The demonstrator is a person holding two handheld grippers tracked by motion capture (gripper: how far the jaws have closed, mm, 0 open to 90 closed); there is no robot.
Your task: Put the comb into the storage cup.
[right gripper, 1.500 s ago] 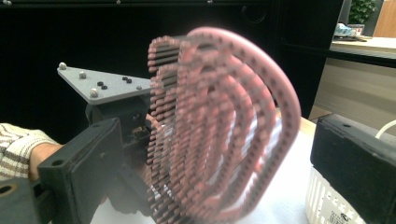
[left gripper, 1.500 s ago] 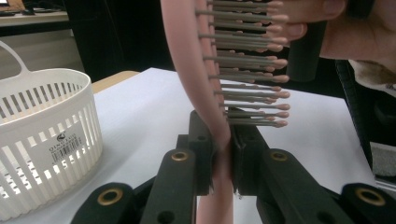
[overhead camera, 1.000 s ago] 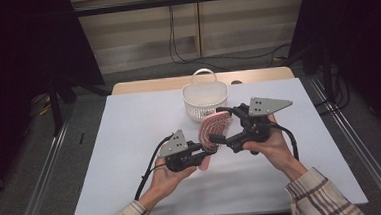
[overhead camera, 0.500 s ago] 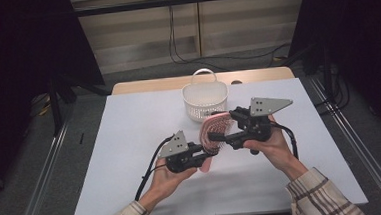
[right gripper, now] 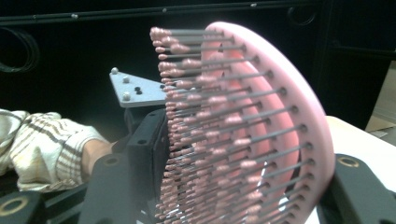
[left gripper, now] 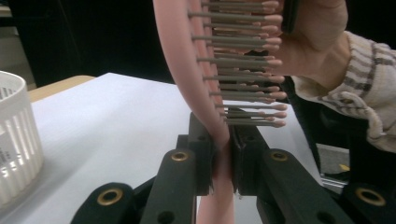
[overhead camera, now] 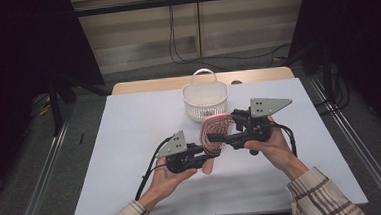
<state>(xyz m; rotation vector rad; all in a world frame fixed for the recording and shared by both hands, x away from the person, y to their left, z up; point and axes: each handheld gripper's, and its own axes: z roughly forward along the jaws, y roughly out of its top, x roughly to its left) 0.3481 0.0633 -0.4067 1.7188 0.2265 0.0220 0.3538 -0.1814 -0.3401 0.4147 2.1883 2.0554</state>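
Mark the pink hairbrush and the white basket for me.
pink hairbrush [right gripper: 261,135], right gripper view, on its bristle bed.
white basket [overhead camera: 204,102], high view, on its slatted front wall.

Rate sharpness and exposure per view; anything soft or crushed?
High view: table evenly lit, surroundings crushed black. Left gripper view: jaws sharp on the pink brush; basket soft at the edge. Right gripper view: near bristle tips blurred, background dark.
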